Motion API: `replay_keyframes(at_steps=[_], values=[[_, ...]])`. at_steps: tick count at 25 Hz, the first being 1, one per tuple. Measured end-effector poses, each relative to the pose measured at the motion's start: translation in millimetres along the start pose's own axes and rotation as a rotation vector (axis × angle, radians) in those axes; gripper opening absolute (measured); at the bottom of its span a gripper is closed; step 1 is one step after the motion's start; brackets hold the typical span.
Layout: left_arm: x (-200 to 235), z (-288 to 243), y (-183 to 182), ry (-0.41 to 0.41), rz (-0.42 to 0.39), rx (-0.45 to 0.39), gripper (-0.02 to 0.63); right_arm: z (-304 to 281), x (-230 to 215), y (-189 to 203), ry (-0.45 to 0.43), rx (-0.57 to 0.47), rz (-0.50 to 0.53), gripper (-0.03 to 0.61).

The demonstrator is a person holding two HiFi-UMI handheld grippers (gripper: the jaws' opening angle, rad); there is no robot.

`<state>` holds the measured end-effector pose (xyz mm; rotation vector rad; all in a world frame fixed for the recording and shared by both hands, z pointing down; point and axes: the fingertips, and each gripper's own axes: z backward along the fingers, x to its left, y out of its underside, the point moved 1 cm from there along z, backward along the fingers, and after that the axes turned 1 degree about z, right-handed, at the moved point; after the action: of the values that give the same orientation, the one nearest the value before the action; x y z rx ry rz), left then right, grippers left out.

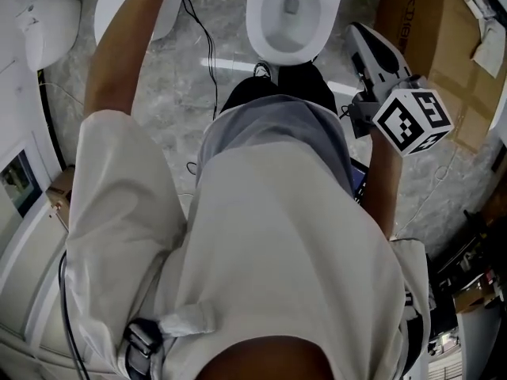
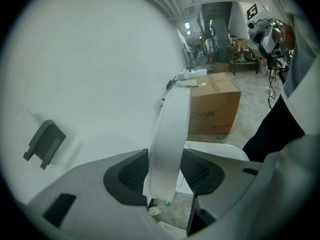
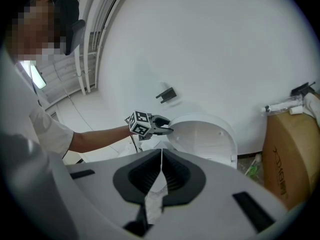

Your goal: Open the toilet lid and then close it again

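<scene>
Left gripper view: the left gripper is clamped on the toilet lid. Its dark ribbed pads press both faces of the lid's thin, smooth white edge. The lid stands raised and nearly upright, a curved band running up from the jaws. To its left is a plain white wall bearing a small dark grey bracket. To its right is a brown cardboard box on the floor, with open floor beyond it. The box carries printed characters on its side, too small to read with certainty.

In the right gripper view, the right gripper has its jaws closed together with nothing between them. It is held well apart from the lid and faces the lid's hollow underside. The left gripper's black-and-white marker cube shows at the lid's left rim.

From the head view, the oval white bowl lies uncovered just ahead of the person. Grey marbled stone floor gives room on both sides of it. A thin black cable trails across the floor at the bowl's left.
</scene>
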<state>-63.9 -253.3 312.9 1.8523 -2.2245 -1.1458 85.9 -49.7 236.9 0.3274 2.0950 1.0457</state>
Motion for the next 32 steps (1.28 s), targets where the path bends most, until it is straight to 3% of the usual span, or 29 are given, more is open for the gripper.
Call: replay_keyframes(at_steps=[17,32], values=[[-63.0,13.7,22.1,0.057,-0.016,0.034,0.196,31.0,27.0,39.4,0.048,-0.009,-0.017,0.012],[-99.8,16.1,34.8,0.010,-0.024,0.021,0.199,33.2,42.2,51.3,0.061,0.011,0.011,0.012]])
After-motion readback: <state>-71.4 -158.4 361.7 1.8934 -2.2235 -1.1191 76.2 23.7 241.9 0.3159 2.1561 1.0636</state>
